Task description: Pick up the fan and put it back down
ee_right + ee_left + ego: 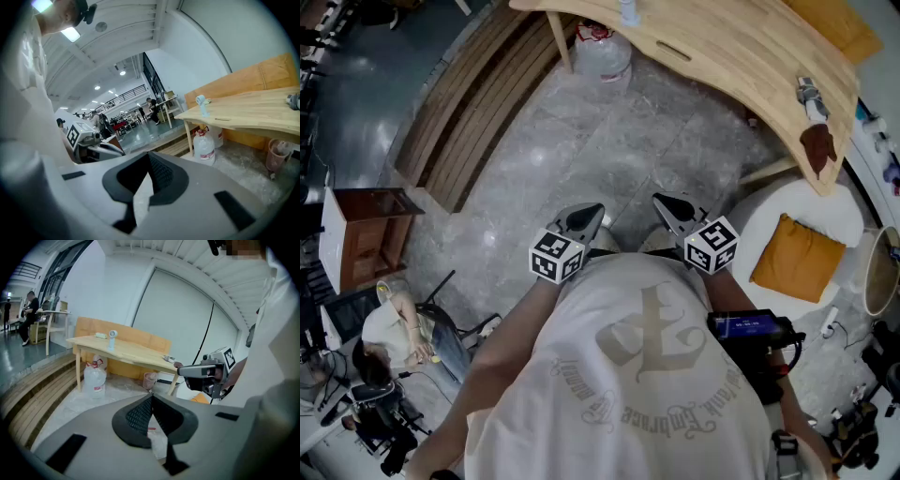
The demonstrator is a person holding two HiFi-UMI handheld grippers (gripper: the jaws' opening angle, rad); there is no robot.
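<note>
While the fan (pixel 111 335) tops a wooden table (pixel 133 352), grey stone floor (pixel 581 159) spreads.

An open-plan workspace hall: grey stone floor (pixel 581 159), wooden table (pixel 722 47), wooden steps (pixel 469 112), seated person (pixel 29 308) at a desk (pixel 56 312).

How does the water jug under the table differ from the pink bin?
The jug is clear; the bin is pink. The jug has a red cap; the bin is open on top. The jug stands by one leg of the table, the bin near another. Both sit on the floor.
</note>
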